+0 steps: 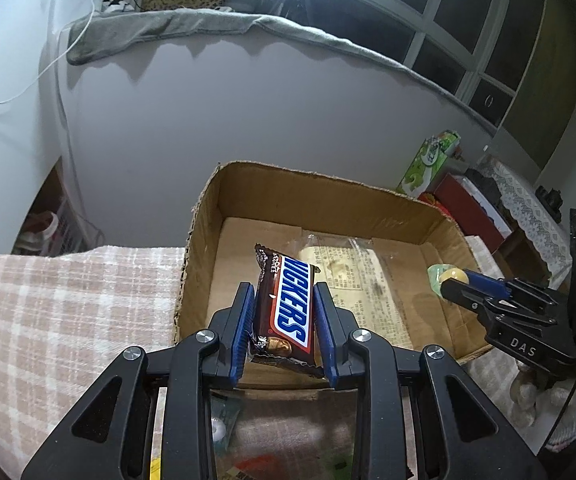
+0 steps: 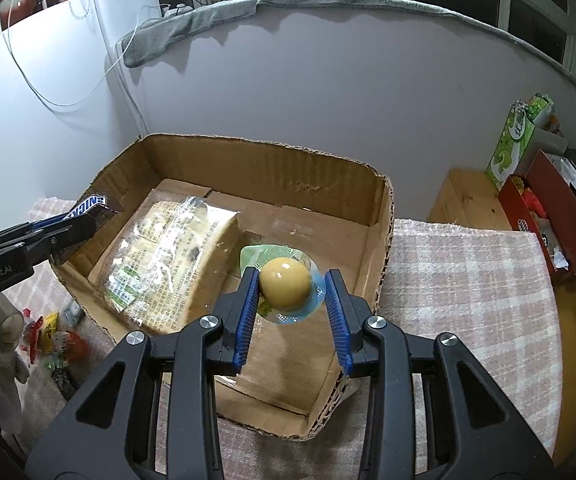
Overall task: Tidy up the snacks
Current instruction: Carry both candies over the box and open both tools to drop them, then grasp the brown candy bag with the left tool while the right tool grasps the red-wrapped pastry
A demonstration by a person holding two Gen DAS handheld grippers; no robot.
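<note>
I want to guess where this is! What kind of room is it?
Probably a room in someone's home, maybe a bedroom. There's a checked blanket under the cardboard box, a grey towel draped over a white wall, dark windows, and a cluttered wooden side table.

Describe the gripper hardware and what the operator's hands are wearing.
Both the left gripper and right gripper are black plastic with ribbed blue pads and silver screws. Side markings read "DAS" and "GenRobot.AI". The right unit shows a green light. Hands wear light knit gloves.
</note>
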